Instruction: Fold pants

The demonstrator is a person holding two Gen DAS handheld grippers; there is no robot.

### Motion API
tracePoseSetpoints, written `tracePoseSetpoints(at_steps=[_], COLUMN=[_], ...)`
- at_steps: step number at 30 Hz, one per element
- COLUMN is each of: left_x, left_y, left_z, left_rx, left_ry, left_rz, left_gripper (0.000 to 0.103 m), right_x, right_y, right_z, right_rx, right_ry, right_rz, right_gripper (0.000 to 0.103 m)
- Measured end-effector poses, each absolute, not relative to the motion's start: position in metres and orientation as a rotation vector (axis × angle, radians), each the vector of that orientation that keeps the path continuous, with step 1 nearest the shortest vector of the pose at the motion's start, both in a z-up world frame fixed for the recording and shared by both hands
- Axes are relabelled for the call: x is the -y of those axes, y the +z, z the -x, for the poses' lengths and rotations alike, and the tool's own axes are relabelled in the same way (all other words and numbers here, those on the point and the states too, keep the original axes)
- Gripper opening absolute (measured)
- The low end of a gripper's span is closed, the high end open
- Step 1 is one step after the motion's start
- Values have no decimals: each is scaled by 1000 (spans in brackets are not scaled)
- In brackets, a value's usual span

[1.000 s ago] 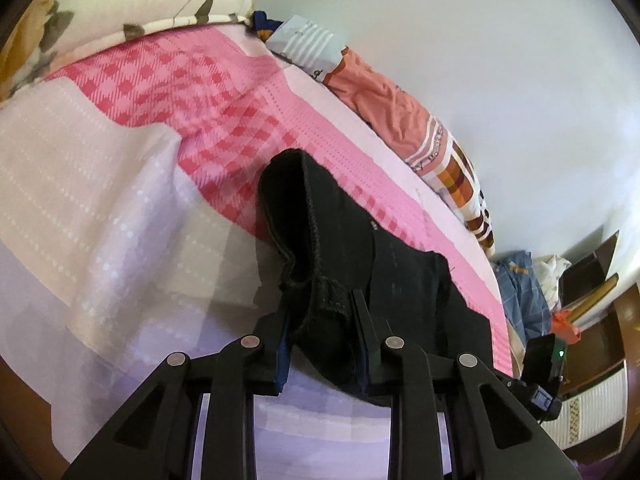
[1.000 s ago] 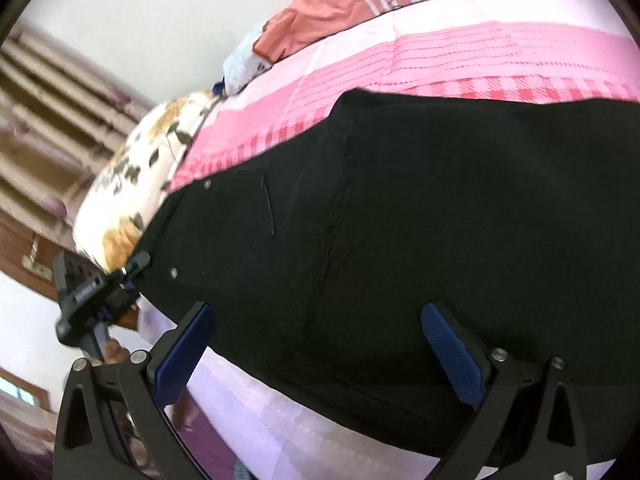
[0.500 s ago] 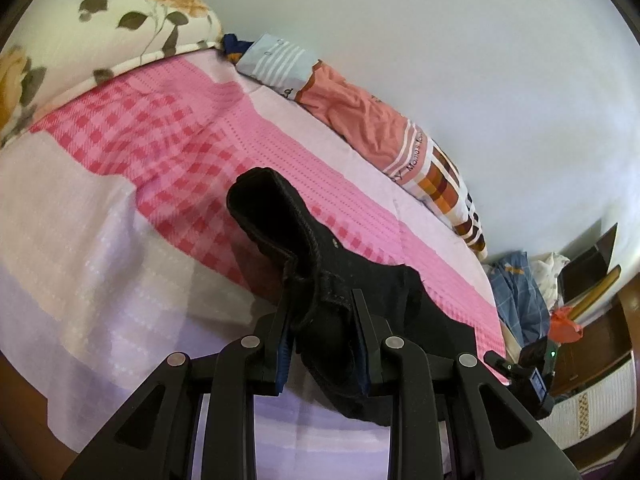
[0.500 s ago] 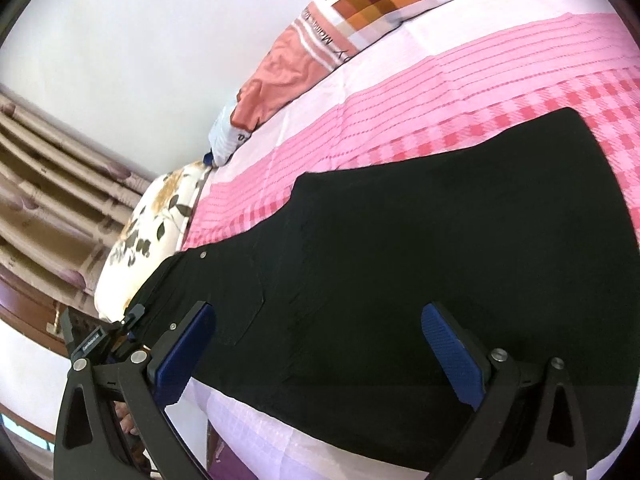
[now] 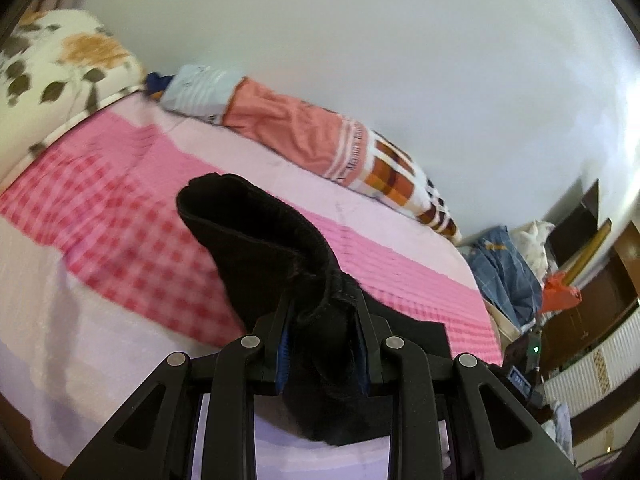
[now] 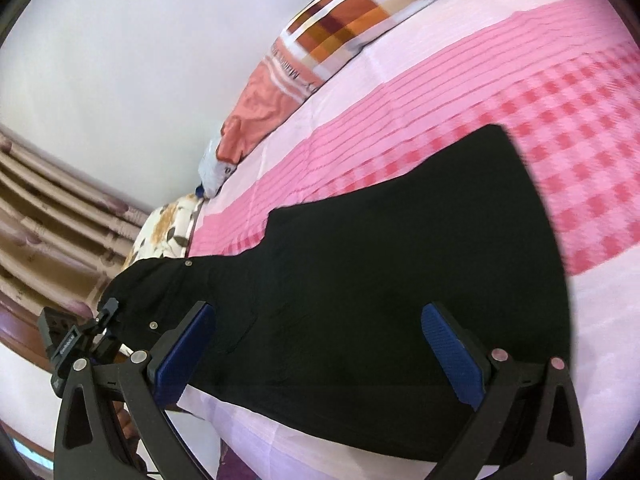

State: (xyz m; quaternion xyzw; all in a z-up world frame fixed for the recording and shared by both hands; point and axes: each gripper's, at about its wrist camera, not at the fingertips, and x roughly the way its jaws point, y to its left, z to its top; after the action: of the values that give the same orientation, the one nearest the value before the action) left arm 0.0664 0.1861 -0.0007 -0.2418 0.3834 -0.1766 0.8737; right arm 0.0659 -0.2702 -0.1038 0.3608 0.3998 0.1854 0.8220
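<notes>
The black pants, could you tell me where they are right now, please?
The black pants lie spread across the pink checked bedsheet near its front edge in the right wrist view, with their waistband end pinched in the left gripper.

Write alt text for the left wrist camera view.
The left gripper is clamped on a bunched end of black pants, raised above a pink checked bedsheet. A folded blanket lies along the white wall behind.

pants (image 6: 380, 280) hem cut off, bedspread (image 5: 120, 216) blurred

Bright soft daylight, strong fisheye bending, motion blur at edges
</notes>
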Motion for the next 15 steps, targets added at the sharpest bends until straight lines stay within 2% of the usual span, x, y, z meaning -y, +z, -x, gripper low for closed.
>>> tracePoseSetpoints(at_steps=[15], left_x=[-58], left_y=[22], left_z=[-86], left_rx=[-824], left_ry=[-563], left_rz=[369], left_gripper=[26], right_x=[405], right_y=[-125], right_z=[-24], right_rx=[-814], right_ry=[168], right_rz=[-886], right_gripper=[102])
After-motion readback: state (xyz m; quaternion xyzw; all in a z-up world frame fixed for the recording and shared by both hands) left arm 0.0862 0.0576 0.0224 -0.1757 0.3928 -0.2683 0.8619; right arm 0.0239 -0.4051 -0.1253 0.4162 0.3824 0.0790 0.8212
